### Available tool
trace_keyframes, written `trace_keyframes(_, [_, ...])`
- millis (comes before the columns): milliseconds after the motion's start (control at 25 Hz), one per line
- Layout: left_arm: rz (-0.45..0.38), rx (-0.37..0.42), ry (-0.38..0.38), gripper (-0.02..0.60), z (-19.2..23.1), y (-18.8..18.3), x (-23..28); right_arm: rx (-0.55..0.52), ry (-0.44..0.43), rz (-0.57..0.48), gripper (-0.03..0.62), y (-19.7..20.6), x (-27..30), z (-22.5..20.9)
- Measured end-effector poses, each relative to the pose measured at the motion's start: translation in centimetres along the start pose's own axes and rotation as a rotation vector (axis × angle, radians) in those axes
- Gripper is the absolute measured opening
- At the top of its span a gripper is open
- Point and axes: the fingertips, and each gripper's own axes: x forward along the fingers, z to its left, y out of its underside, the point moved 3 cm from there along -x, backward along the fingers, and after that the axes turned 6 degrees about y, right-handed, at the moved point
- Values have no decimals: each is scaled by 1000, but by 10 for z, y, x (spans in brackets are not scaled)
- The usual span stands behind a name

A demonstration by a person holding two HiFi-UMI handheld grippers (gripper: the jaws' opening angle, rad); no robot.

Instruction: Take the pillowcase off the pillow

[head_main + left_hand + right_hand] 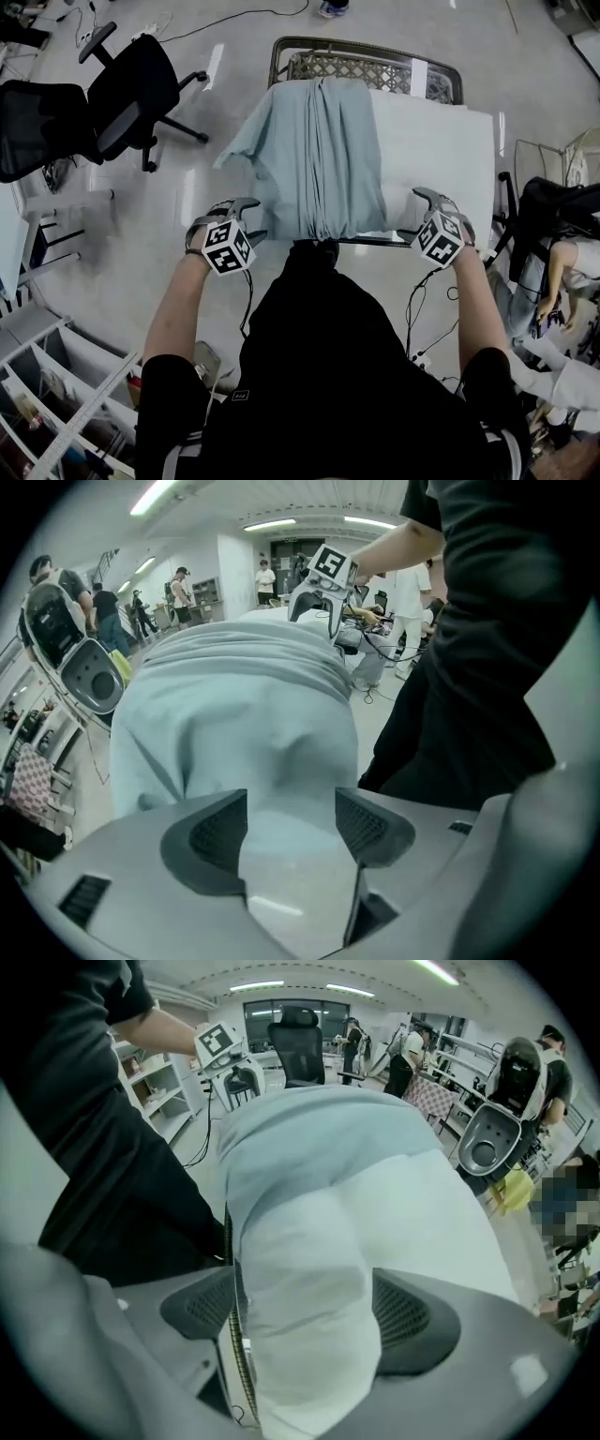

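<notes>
In the head view a white pillow lies flat on a wire rack. A pale blue-green pillowcase is bunched into a pleated band over the end nearer the left gripper, and one loose corner spreads out past that gripper's side. The band's long axis and folds run straight away from both grippers. The bare pillow stretches across to the right gripper. In the left gripper view the left gripper has its jaws wide apart and clamps nothing; the pillowcase hangs rumpled just ahead of them. In the right gripper view the right gripper stands fully spread with the pillow bulging between its pads, unclamped. The pillowcase lies beyond.
</notes>
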Motion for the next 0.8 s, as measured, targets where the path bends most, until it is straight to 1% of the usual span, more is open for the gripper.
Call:
trace_keyframes(80, [-6, -26, -37, 301, -20, 5, 8, 7, 7, -25, 473, -3, 0, 9])
trace_keyframes(160, [-1, -37, -82, 347, -30, 9, 25, -10, 15, -30, 487, -6, 7, 17])
trace_keyframes(240, [9, -41, -138, 351, -27, 10, 39, -42, 48, -9, 500, -5, 19, 18])
trace_keyframes(320, [-6, -76, -189, 350, -13, 8, 44, -64, 105, 5, 496, -6, 27, 12])
trace_keyframes(400, [-28, -111, -208, 344, -1, 4, 41, -71, 129, 6, 476, -9, 30, 7])
trace_keyframes(440, [-24, -99, -208, 326, 1, 2, 40, -75, 128, 6, 452, -10, 30, 7])
trace_keyframes(480, [-6, -64, -210, 270, 1, 0, 39, -80, 122, 7, 429, -11, 30, 8])
trace_keyframes(520, [22, -12, -219, 181, 1, -1, 37, -83, 118, 7, 406, -11, 30, 8])
trace_keyframes(600, [87, 80, -265, 46, 6, 1, 32, -87, 115, 6, 371, -13, 29, 6])
trace_keyframes(640, [112, 98, -292, 12, 12, 5, 27, -90, 113, 5, 361, -15, 28, 3])
trace_keyframes(800, [192, 75, -373, 11, 50, 32, 0, -121, 96, -9, 356, -20, 27, -8])
